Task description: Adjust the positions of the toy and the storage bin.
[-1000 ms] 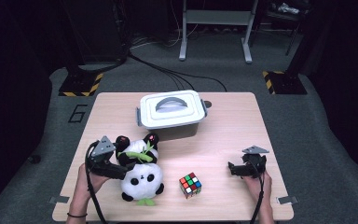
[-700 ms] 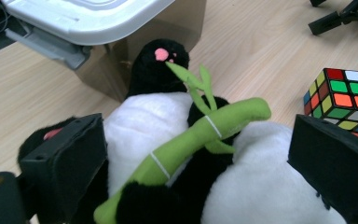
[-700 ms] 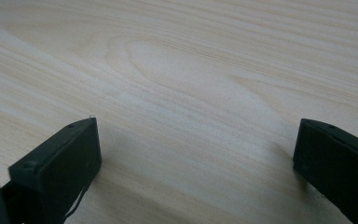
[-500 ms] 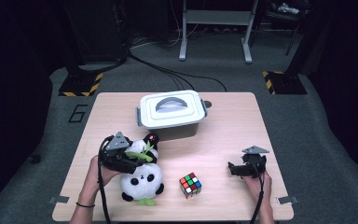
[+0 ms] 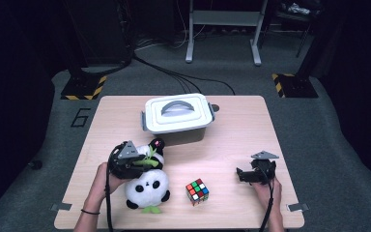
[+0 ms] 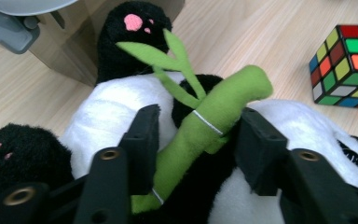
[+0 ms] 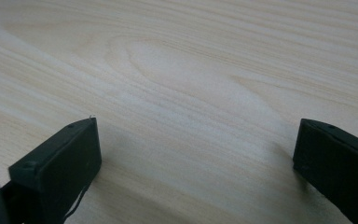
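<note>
- While the left gripper (image 6: 196, 140) is straddling the panda plush (image 5: 145, 186) near the table's (image 5: 251, 116) front-left corner, its jaws are standing open around the green bamboo (image 6: 205, 126), not yet pinching.
- Grasping appears underway; closing comes next.
- Right gripper (image 7: 196, 154) is gaping, empty, near the front-right corner.

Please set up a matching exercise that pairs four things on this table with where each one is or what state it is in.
Things:
1. panda plush
2. Rubik's cube
3. lidded white box
4. right tongs

Places or states:
A. open over bare wood, holding nothing
B. at the far middle of the table, lid on
C. under the left tongs, whose jaws straddle its green bamboo stalk
D. alone on the wood between the two tongs

Pairs: 1-C, 2-D, 3-B, 4-A
</note>
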Action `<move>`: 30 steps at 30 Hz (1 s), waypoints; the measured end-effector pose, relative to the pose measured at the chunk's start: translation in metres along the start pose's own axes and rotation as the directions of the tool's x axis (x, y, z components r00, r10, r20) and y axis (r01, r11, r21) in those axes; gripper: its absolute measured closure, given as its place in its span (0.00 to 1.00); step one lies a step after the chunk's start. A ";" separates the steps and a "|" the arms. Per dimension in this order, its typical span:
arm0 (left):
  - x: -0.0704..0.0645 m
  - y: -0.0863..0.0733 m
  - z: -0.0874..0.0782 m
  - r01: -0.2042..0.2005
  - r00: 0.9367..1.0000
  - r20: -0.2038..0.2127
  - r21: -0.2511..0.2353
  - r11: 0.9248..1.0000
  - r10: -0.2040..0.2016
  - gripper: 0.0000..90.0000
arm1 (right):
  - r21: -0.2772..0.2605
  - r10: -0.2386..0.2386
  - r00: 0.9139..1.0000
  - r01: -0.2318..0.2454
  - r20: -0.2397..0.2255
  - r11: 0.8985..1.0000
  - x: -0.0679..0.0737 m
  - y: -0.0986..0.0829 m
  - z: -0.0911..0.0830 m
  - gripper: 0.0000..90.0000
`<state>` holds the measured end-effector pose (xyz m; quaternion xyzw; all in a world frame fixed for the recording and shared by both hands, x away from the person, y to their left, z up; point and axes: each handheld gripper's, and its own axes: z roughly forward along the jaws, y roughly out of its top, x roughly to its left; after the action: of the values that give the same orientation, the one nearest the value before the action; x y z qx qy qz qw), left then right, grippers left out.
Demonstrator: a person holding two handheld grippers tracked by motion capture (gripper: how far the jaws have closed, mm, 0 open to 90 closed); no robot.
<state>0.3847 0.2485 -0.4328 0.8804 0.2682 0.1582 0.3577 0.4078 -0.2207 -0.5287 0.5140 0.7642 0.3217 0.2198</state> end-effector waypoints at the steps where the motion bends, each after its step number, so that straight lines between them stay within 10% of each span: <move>1: 0.000 0.000 0.000 -0.013 1.000 0.002 -0.003 1.000 0.013 0.66 | 0.000 0.002 1.000 -0.002 -0.001 1.000 0.000 0.000 0.000 0.00; 13: -0.004 -0.007 -0.011 -0.055 0.998 -0.021 -0.085 0.995 0.054 0.83 | 0.000 0.001 1.000 -0.001 -0.002 1.000 0.000 0.000 0.000 0.00; 30: -0.002 -0.027 -0.036 0.020 0.998 -0.049 -0.158 0.987 -0.028 0.84 | 0.000 0.001 1.000 -0.001 0.000 1.000 0.000 0.000 0.000 0.00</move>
<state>0.3563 0.2827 -0.4274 0.8419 0.2744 0.1970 0.4209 0.4078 -0.2206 -0.5286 0.5144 0.7640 0.3216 0.2197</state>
